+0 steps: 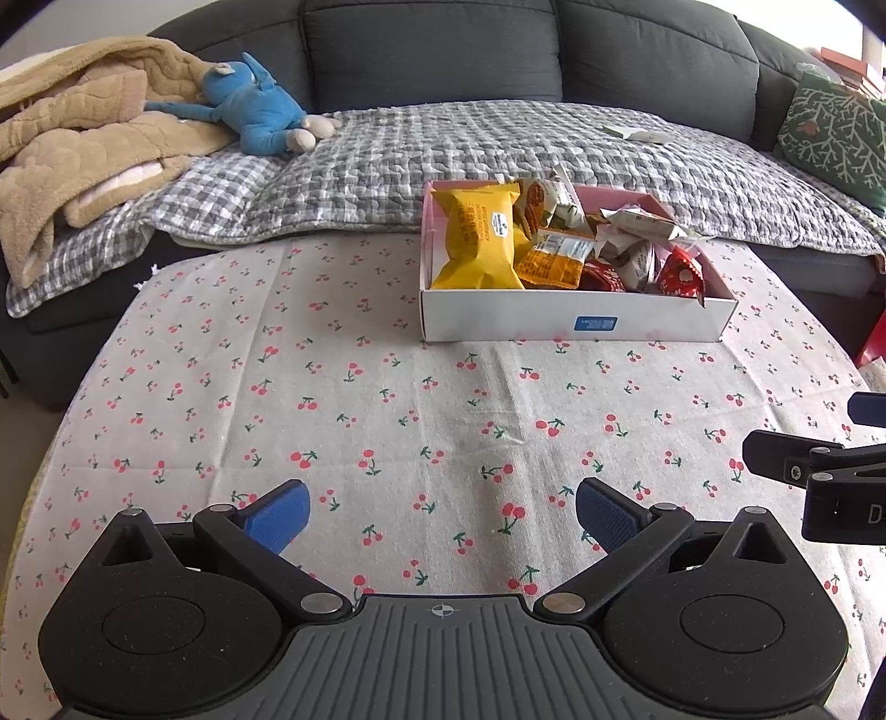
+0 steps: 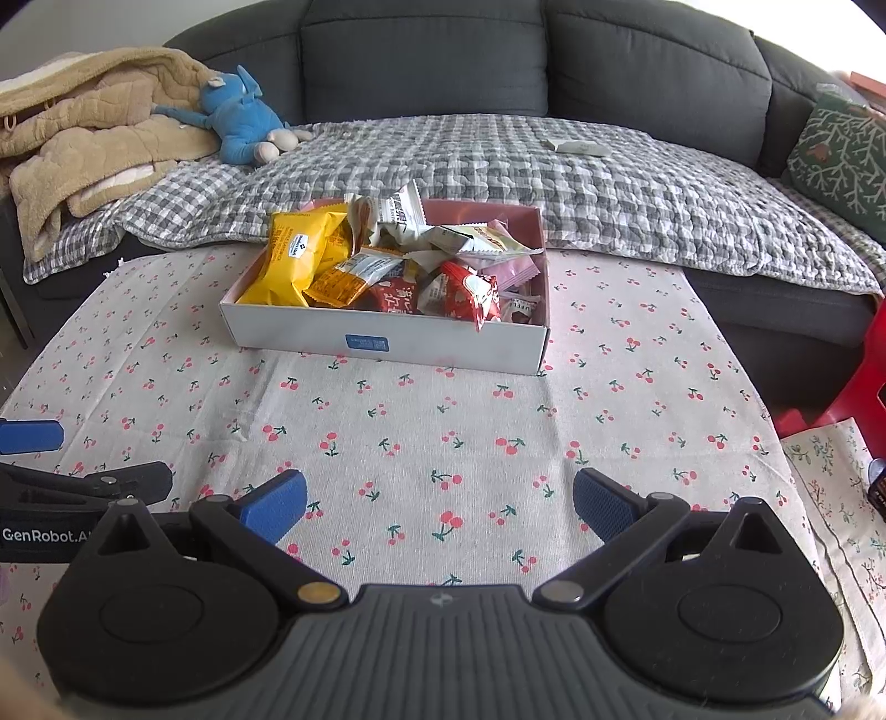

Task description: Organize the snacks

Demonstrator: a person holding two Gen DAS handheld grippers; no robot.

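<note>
The left gripper [image 1: 441, 515], black plastic with ribbed blue rubber pads, is spread wide and holds nothing above the cherry-printed woven tablecloth [image 1: 332, 399]. The right gripper [image 2: 439, 507], of the same make, is likewise spread wide and empty. Ahead, near the table's far edge, sits a shallow rectangular white cardboard box [image 2: 443, 340] with a pink inside, heaped with crinkly foil snack packets [image 2: 387, 266]: a puffy yellow pack [image 1: 476, 243], orange, red and pale ones. Beyond lies a quilted grey gingham cover [image 1: 443, 144] on a dark fabric sofa [image 1: 432, 50].
</note>
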